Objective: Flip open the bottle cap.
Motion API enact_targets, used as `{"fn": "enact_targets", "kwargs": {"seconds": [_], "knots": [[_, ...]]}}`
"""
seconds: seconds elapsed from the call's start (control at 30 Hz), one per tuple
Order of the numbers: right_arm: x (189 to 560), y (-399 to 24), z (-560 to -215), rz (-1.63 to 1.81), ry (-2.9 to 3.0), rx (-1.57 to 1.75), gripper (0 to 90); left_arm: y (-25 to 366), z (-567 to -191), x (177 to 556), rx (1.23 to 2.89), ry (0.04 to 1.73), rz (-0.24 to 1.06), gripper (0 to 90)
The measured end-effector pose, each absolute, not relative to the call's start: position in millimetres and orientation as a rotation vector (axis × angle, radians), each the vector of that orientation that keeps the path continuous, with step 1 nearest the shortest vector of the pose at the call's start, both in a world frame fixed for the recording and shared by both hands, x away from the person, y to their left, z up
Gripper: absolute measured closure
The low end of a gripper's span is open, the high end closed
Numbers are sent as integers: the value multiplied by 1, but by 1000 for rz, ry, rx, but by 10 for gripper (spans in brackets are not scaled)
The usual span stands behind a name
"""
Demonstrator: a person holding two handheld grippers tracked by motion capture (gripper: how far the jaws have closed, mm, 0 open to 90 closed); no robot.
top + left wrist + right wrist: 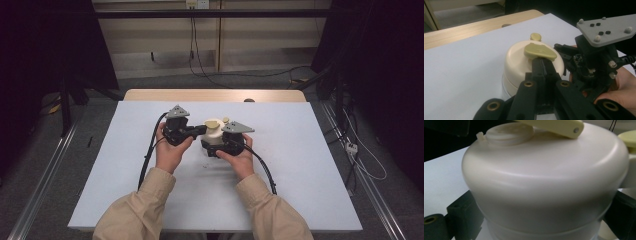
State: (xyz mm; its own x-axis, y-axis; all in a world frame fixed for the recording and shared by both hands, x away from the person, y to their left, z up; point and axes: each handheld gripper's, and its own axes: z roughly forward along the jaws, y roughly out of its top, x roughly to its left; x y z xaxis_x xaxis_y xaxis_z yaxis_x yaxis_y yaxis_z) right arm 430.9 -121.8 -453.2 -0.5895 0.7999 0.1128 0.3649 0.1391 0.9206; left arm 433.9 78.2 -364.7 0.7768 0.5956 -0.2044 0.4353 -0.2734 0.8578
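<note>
Cream container (214, 135) at frame centre, clamped around its body by right gripper (220, 149); left gripper (543, 62) pressed together, tips just under olive handle (540, 51), reaching rightward.

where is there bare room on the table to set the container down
The white mat lies bare to the left of the left gripper, to the right of the right gripper, and behind toward the wooden table edge. The centre is crowded: both grippers meet at the cream container.

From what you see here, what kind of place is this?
Probably a lab or recording station, not a home. A white-topped table stands among dark curtains, cables trail over the floor, and a person works a cream container with two handheld grippers.
</note>
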Motion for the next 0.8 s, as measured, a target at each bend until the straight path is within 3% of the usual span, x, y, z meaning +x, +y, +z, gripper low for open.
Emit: {"fn": "enact_targets", "kwargs": {"seconds": [0.8], "knots": [[430,-122,-453,1445,2015,1119,43,70,-356,440,1901,776,205,900]]}}
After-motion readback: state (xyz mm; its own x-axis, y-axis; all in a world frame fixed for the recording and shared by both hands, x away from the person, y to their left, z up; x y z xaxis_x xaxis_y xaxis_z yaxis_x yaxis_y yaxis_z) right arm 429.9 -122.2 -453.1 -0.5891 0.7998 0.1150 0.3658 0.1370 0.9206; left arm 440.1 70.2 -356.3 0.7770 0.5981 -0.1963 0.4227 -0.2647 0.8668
